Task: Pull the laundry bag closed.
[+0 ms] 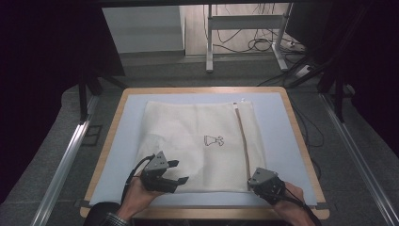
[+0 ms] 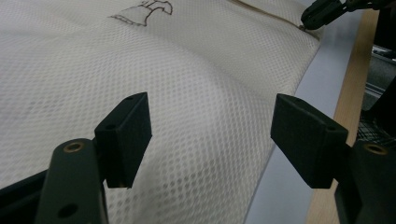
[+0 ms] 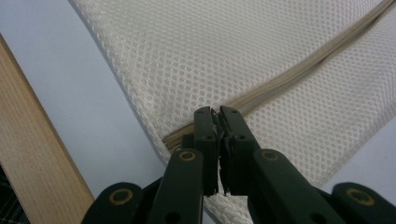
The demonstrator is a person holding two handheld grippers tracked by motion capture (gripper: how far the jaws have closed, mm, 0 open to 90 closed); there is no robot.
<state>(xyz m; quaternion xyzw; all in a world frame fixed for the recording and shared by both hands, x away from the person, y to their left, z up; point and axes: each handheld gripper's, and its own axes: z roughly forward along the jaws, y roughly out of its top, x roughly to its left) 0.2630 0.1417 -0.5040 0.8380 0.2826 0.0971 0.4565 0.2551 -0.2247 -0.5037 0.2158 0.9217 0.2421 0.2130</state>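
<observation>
A white mesh bag (image 1: 197,141) lies flat on the table, with a small dress print (image 1: 213,140) and a tan zipper (image 1: 243,141) running along its right side. My left gripper (image 1: 182,171) hovers over the bag's near left part. In the left gripper view its jaws (image 2: 212,140) stand open, with only mesh (image 2: 187,70) beneath them. My right gripper (image 1: 251,182) is at the bag's near right corner. In the right gripper view it (image 3: 219,114) is shut on the near end of the zipper (image 3: 299,70). The left gripper view shows the right gripper (image 2: 322,11) farther off.
The bag rests on a pale blue mat (image 1: 127,141) that covers a wooden table (image 1: 301,141). Metal rails (image 1: 66,160) run along both sides of the table. Beyond the far edge stand desk legs (image 1: 209,42) and loose cables on the floor.
</observation>
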